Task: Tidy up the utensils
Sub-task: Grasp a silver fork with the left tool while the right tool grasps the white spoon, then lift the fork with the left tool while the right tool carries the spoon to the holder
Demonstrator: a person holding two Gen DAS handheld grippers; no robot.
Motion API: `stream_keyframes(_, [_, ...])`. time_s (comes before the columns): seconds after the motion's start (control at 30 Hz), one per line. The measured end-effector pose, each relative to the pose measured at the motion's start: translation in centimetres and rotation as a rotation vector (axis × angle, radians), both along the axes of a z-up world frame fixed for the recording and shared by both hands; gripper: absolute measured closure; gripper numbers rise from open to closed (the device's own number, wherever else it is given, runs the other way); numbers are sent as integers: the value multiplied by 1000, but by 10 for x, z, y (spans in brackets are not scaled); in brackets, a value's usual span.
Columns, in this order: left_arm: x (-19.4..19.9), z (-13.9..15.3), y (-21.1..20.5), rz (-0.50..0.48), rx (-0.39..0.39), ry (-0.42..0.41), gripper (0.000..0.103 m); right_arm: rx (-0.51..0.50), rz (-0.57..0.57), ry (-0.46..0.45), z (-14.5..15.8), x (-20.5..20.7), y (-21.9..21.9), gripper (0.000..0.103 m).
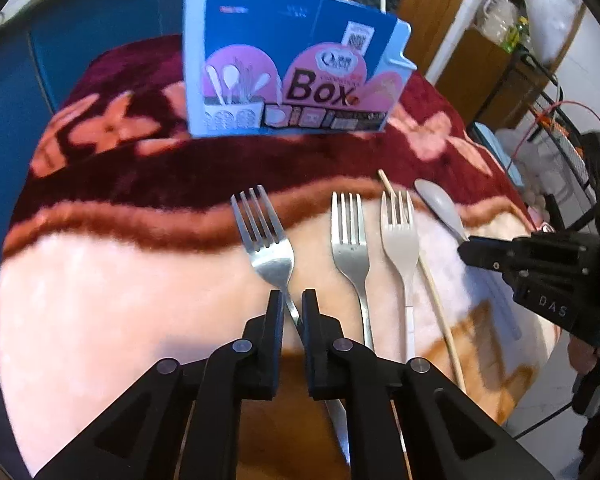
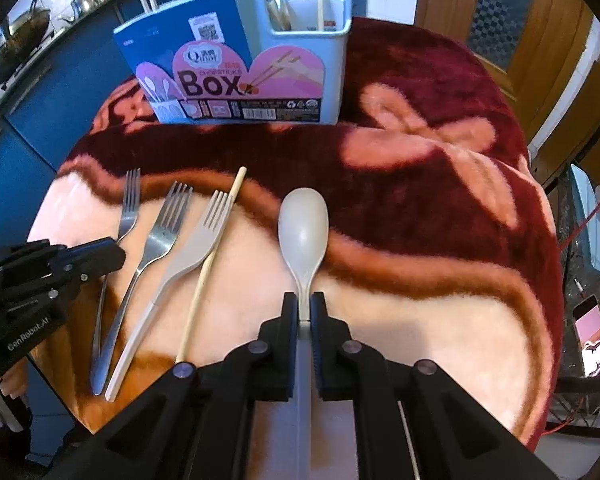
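My left gripper (image 1: 292, 300) is shut on the handle of a steel fork (image 1: 266, 240), the leftmost of three on the blanket. Right of it lie a second steel fork (image 1: 350, 240), a grey plastic fork (image 1: 400, 236) and a wooden chopstick (image 1: 432, 280). My right gripper (image 2: 305, 302) is shut on the neck of a grey plastic spoon (image 2: 303, 228), bowl pointing away. The blue utensil box (image 2: 236, 68) stands upright at the back and holds a few utensils. The same box also shows in the left wrist view (image 1: 288, 60).
A plush maroon and pink floral blanket (image 2: 420, 208) covers the round table. The left gripper's body (image 2: 40, 276) is at the left edge of the right wrist view. A wire rack (image 1: 556, 120) stands off the right side, blue cabinets behind.
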State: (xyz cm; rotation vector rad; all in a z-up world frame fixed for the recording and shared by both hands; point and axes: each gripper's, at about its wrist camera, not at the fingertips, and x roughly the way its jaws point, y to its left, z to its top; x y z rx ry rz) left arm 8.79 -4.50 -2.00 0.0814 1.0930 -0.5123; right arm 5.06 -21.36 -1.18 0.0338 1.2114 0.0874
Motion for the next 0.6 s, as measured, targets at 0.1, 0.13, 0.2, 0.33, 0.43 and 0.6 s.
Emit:
stream_keyframes(0.1, [3,0,-1,-16,-4,-4,93,-15,19,43,0,6,3,92])
stream_keyframes(0.13, [4,-1,-1,-19,-10,-2,93,-19,22,55,0,9,3,92])
stream_keyframes(0.2, [7,-1,0,-28,-34,11,94,-17,22,79,-1,14,3,92])
stream_keyframes(0.33, [10,-3,6,-28,-82,30,94,-21,20,94,0,19,6,92])
stream_keyframes(0.43, [9,-2,10,-19,-107,27,95,-25,15,73,-1,15,5,94])
stream_keyframes(0.6, [-2,8,12,-24,-124,-43,96,49,-36,8,1,3,-4,95])
